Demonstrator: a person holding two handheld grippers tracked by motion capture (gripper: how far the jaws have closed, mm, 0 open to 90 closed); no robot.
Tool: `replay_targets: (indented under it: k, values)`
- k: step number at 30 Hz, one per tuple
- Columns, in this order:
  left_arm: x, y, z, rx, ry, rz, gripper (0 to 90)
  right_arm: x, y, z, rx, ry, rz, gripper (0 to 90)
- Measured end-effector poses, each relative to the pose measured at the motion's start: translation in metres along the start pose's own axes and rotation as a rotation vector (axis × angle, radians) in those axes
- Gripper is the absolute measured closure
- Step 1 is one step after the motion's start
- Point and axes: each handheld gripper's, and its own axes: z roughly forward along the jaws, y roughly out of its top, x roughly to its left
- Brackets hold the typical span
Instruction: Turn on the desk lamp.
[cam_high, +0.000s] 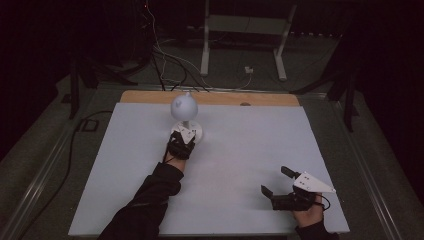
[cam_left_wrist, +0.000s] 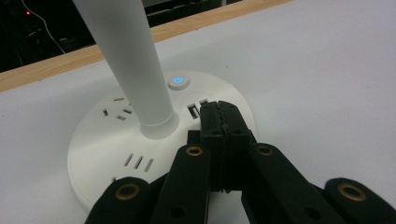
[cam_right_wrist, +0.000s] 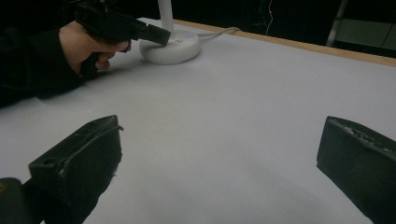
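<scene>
A white desk lamp stands at the back middle of the table, with a rounded head (cam_high: 184, 106) on a stem (cam_left_wrist: 135, 70) and a round base (cam_left_wrist: 102, 140) that carries sockets. A small button (cam_left_wrist: 178, 82) on the base glows blue. My left gripper (cam_left_wrist: 218, 109) is shut with nothing between its jaws, and its tips lie over the base beside two small ports, just short of the button. In the high view the left gripper (cam_high: 185, 132) sits at the base's near edge. My right gripper (cam_high: 276, 181) rests open near the front right, jaws wide apart over bare table (cam_right_wrist: 222, 135).
A white board (cam_high: 240, 150) covers the table, with a wooden strip (cam_high: 210, 97) along its far edge. A cord (cam_right_wrist: 219, 31) leaves the lamp base toward the back. Beyond the table are cables and a metal frame (cam_high: 245, 30) on a dark floor.
</scene>
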Motion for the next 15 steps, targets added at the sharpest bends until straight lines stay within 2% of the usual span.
replay_targets:
  k: [9,15]
  values:
    - [0.0012,-0.0003,0.0013,-0.002,0.006,-0.010,90.0,-0.0004,0.0001,-0.0003,-0.002,0.001,0.000,0.0]
    - [0.0020,-0.0001,0.0024,-0.001,0.001,0.001,90.0,-0.0006,-0.0002,0.0000,0.000,0.002,0.004,0.0]
